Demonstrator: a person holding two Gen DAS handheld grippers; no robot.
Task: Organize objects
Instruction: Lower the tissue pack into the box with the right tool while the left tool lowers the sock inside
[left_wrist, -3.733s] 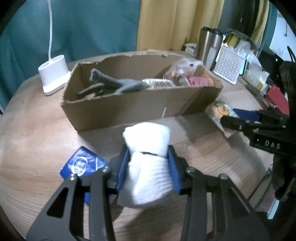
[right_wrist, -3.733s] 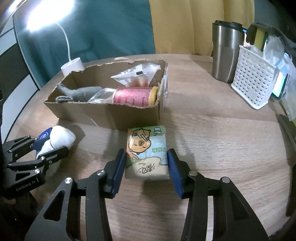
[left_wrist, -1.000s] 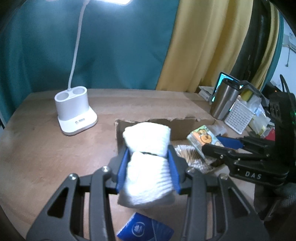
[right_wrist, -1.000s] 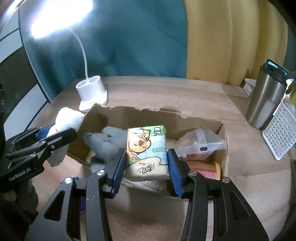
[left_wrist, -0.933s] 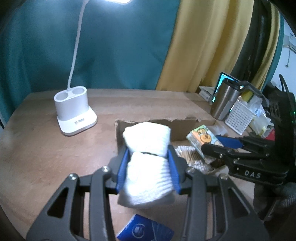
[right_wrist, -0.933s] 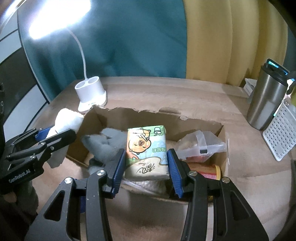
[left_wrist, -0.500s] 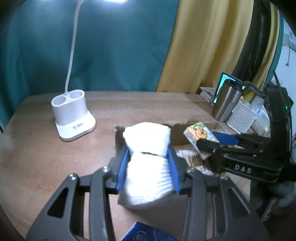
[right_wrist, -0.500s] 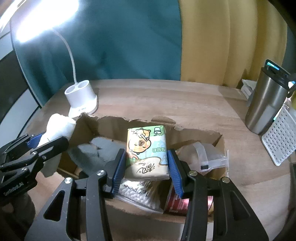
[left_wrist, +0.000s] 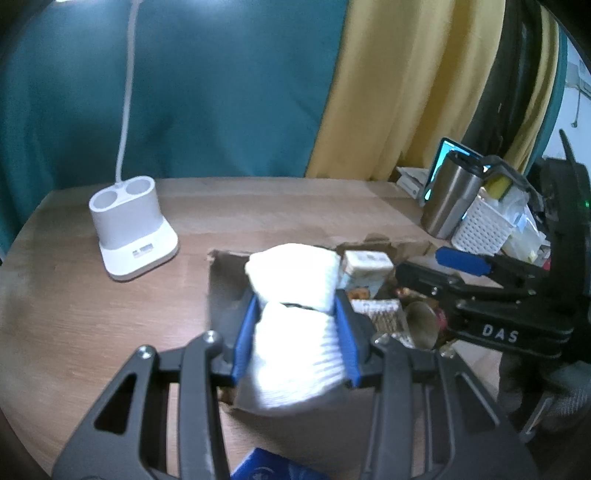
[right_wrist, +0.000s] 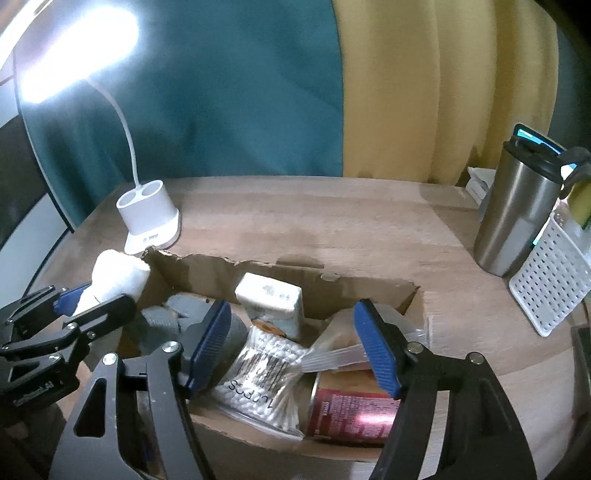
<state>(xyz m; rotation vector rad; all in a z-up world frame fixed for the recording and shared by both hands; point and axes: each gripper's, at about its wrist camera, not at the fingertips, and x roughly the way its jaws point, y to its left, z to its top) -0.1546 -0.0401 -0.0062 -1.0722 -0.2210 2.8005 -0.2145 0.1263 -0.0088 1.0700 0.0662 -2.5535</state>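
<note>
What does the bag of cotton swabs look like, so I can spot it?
Find the torn cardboard box on the wooden table. Inside it, left of the red can and in front of the tissue pack, lies the bag of cotton swabs: clear plastic, crammed with white-tipped sticks.

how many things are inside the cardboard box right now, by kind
tissue pack: 1
bag of cotton swabs: 1
red can: 1
clear plastic bag: 1
grey cloth item: 1
total: 5 visible in the cardboard box; more could be hidden underneath
</note>
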